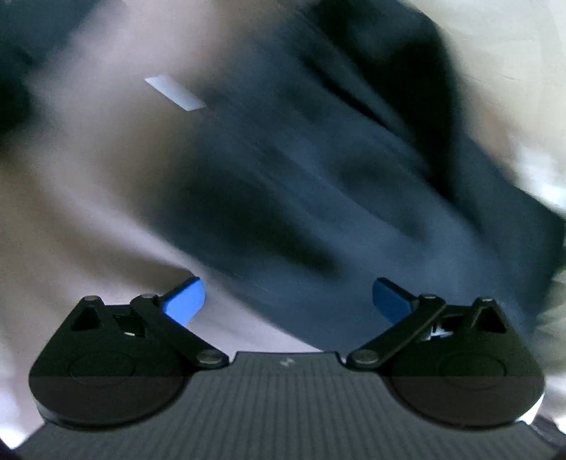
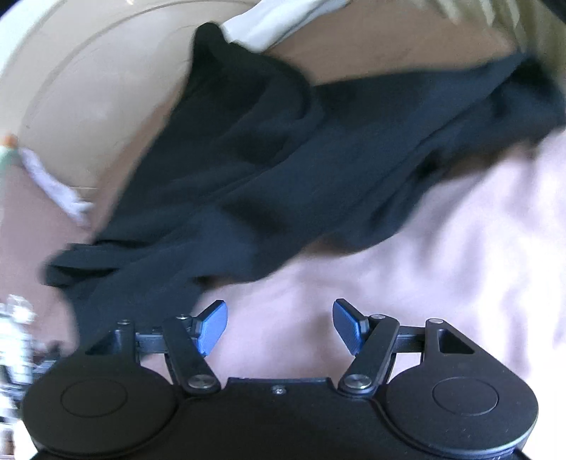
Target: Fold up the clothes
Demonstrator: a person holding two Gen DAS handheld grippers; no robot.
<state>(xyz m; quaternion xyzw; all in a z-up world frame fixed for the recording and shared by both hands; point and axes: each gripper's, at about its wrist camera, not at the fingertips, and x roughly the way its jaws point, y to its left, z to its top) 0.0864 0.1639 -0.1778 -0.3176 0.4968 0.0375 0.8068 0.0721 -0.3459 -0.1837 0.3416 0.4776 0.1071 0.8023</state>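
Observation:
A dark navy garment lies crumpled on a pale pink sheet; the left wrist view is motion-blurred. A white tag shows near the garment's left edge. My left gripper is open and empty, just above the garment's near edge. In the right wrist view the same garment lies bunched across the pink sheet. My right gripper is open and empty over bare sheet, just short of the garment's near edge.
A beige surface lies beyond the garment at upper left of the right wrist view. White cloth sits at the top, and another white piece at the left edge.

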